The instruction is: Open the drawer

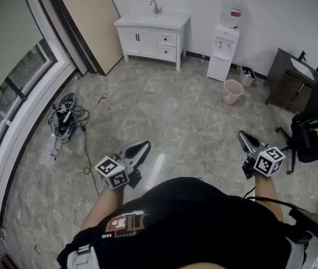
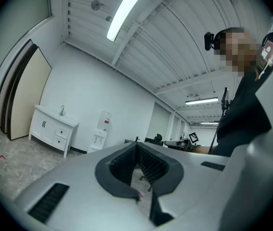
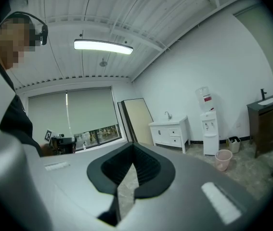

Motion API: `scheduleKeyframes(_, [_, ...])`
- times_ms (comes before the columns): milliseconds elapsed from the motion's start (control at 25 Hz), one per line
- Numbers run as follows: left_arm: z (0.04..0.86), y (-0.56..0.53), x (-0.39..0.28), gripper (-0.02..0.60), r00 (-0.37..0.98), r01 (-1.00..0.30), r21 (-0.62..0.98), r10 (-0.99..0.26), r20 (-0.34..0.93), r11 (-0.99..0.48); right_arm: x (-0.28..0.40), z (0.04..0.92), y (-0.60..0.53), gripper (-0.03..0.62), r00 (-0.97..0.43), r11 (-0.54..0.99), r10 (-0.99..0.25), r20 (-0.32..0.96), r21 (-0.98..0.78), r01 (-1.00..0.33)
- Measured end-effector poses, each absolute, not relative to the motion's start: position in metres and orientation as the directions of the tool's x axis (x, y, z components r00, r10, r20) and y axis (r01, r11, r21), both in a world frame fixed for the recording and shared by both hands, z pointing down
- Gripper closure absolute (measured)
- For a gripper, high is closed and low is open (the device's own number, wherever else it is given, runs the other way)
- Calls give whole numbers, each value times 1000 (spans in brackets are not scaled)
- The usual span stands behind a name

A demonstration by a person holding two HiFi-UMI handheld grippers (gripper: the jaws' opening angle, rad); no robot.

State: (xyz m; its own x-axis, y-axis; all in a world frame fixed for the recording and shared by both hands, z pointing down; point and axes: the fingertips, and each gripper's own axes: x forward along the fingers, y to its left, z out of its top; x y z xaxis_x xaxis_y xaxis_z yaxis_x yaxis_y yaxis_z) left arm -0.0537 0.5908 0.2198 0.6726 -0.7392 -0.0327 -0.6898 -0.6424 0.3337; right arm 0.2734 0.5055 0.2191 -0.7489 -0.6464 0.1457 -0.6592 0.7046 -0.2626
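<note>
A white vanity cabinet (image 1: 153,35) with a sink and tap stands against the far wall. It has two doors on the left and two shut drawers (image 1: 166,45) on the right. It also shows far off in the left gripper view as the cabinet (image 2: 54,129) and in the right gripper view as the cabinet (image 3: 171,131). My left gripper (image 1: 139,148) and right gripper (image 1: 244,137) are held in front of my body, well short of the cabinet and pointing toward it. Both are shut with nothing between the jaws, as seen on the left gripper (image 2: 137,146) and the right gripper (image 3: 133,146).
A water dispenser (image 1: 224,49) and a pink bin (image 1: 233,91) stand right of the vanity. A dark sink cabinet (image 1: 290,80) and a black chair with a bag (image 1: 310,130) are at the right. Boards (image 1: 88,24) lean at the left wall; a device with cables (image 1: 63,119) lies on the floor.
</note>
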Motion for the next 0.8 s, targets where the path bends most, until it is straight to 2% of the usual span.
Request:
scheduleKeyframes(440, [189,438,54,583,583,-728,381,-807,-95,-571,361,199,322,595,-828,794,-545,134,-236,-561])
scheduleKeyframes(640, [194,396,118,583,633,-715,343,-773,-52,-609,396,209,279,595,-837,797,-534,121,-258,-546])
scheduleKeyframes(800, [191,368,141,583,650,-706,350,-759,-27,-616,417,220,258,595,-833,785,-541,118,-286,-550])
